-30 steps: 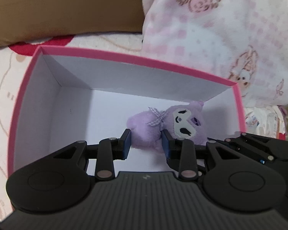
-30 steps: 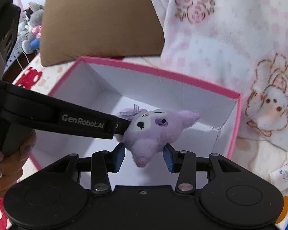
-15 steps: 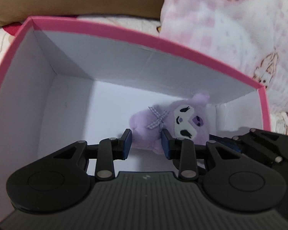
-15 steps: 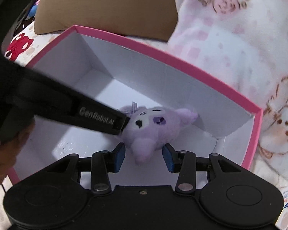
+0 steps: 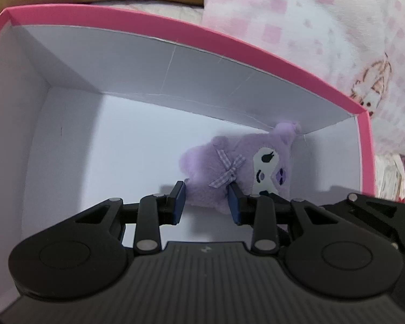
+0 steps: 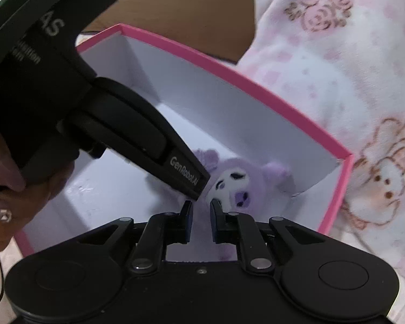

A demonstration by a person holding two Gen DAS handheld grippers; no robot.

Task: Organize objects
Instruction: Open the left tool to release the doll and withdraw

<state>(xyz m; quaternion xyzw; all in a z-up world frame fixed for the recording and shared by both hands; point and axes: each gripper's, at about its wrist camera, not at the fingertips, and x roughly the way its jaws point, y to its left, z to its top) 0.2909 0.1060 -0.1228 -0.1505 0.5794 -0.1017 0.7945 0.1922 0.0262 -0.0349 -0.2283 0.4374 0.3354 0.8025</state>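
Observation:
A purple plush toy (image 5: pixel 245 162) with a white face and a checked bow lies low in the far right corner of a pink box (image 5: pixel 229 40) with white inner walls. My left gripper (image 5: pixel 206 203) is shut on the plush's body, a blue pad on each side. In the right wrist view a finger (image 6: pixel 181 162) of that gripper reaches down to the plush (image 6: pixel 243 186) inside the box (image 6: pixel 229 73). My right gripper (image 6: pixel 201 210) sits just in front of the plush's face. Its jaws are closing down to a narrow slit, and I cannot tell whether fur is caught between them.
A pink-and-white fleece blanket (image 5: pixel 324 40) with cartoon prints is heaped against the box's far right side (image 6: pixel 337 81). A brown cushion (image 6: pixel 189 8) lies behind the box. A person's hand (image 6: pixel 27 189) holds the left gripper's handle over the box's left side.
The left gripper has sunk deeper into the box with the plush. The right gripper's jaws, wide around the plush before, have closed to a narrow gap, and that gripper has rolled.

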